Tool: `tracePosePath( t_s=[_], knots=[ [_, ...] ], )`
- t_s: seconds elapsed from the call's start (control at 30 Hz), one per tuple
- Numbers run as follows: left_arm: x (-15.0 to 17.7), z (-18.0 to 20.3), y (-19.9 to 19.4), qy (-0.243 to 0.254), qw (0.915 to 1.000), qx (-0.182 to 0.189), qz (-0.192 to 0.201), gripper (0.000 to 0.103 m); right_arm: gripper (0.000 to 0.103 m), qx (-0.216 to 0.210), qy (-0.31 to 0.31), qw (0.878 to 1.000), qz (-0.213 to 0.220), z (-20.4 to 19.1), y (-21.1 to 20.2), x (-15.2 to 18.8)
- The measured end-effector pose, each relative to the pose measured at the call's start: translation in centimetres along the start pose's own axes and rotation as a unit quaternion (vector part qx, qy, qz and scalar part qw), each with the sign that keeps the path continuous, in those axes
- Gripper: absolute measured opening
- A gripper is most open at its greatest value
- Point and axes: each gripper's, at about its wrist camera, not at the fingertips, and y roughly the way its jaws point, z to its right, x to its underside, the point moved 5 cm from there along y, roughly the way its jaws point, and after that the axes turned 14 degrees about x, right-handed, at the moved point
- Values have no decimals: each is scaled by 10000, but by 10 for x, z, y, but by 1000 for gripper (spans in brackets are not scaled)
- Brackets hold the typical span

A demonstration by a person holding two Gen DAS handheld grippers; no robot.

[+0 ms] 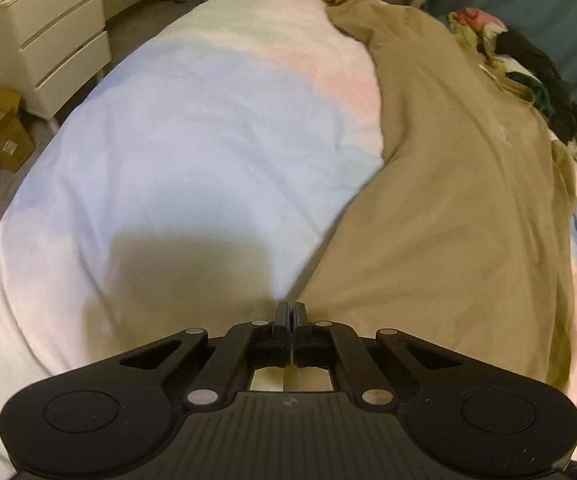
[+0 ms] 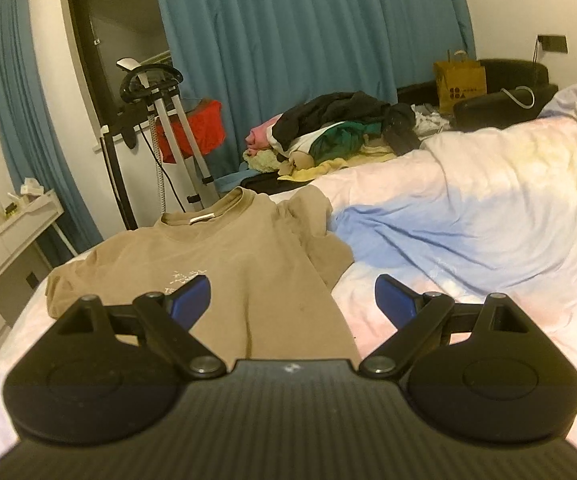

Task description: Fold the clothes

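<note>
Here I am pinching the tan T-shirt's [image 1: 448, 200] hem in my left gripper [image 1: 290, 312], my right gripper [image 2: 292, 296] gaping wide above the bed's [image 2: 488, 208] near edge, a yellow paper bag [image 2: 460, 80] standing beyond.

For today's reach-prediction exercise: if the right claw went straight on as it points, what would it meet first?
Probably the tan T-shirt lying on the duvet; the open right claw points along its body toward the collar, though depth is uncertain.
</note>
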Motion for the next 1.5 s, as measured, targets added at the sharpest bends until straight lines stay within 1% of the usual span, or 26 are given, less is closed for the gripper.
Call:
tracePosePath(
  t_s=[0.03,0.07,0.1,0.13,0.2,0.27,0.33,0.37,0.4,0.43,0.53,0.67,0.73,0.8,0.83,0.87,0.97,1.03,1.07,1.1,1.13,1.2,1.3,1.4,1.47,1.5],
  knots=[
    [2,6,-1,67,10000,28,62,15,90,-28,47,10000,-27,1,0,0],
    [2,14,0,164,9998,55,132,33,90,-55,95,9999,-55,3,1,-1],
    [4,24,1,266,9994,85,219,42,90,-122,189,9997,-91,6,0,-2],
    [4,37,4,377,9986,145,345,55,90,-191,286,9993,-128,9,-1,-3],
    [2,64,9,594,9959,319,603,61,90,-383,562,9974,-228,16,0,-5],
    [1,91,10,766,9924,538,794,74,90,-608,929,9932,-356,24,3,-8],
    [-3,120,15,916,9866,823,1075,79,90,-862,1397,9851,-516,33,14,-11],
    [-4,134,20,1002,9828,944,1232,81,87,-980,1624,9800,-598,37,20,-12],
    [-5,145,26,1088,9794,1038,1349,82,77,-1032,1823,9752,-719,40,29,-13],
    [-4,155,33,1174,9765,1108,1431,82,74,-1049,1973,9712,-828,43,39,-15],
    [0,177,53,1379,9692,1282,1589,82,74,-1066,2376,9594,-1082,48,78,-19],
    [5,174,95,1365,9697,1359,1503,82,74,-952,2547,9505,-1506,52,141,-6],
    [2,165,109,1318,9708,1326,1503,82,70,-866,2652,9459,-1655,57,171,4],
    [-3,157,119,1106,9728,1411,1463,82,70,-941,2924,9354,-1752,59,198,15],
    [-8,151,125,1026,9725,1511,1445,82,65,-980,3060,9297,-1800,61,212,20],
    [-13,148,130,973,9715,1609,1442,82,63,-1018,3196,9238,-1847,62,226,25],
    [-26,140,146,920,9688,1798,1436,82,59,-1284,3182,9248,-1641,50,242,21],
    [-28,139,154,909,9671,1914,1408,82,48,-1463,3166,9252,-1499,41,253,19],
    [-29,138,158,905,9663,1967,1395,82,44,-1537,3102,9264,-1482,35,254,16],
    [-30,138,162,900,9654,2020,1383,82,36,-1609,3035,9276,-1468,29,256,14],
    [-32,137,166,896,9645,2072,1370,82,22,-1682,2968,9287,-1454,24,258,12],
    [-34,134,169,887,9632,2137,1368,81,13,-1533,2710,9414,-1295,15,254,5],
    [-37,131,170,844,9613,2215,1406,81,9,-1283,2675,9523,-719,23,240,-15],
    [-42,127,173,817,9607,2228,1437,81,8,-918,3047,9478,-193,50,227,-30],
    [-44,125,174,806,9614,2212,1427,81,8,-541,3055,9506,-47,68,226,-33],
    [-44,125,174,815,9617,2193,1427,81,8,-367,3001,9532,-65,74,229,-31]
  ],
)
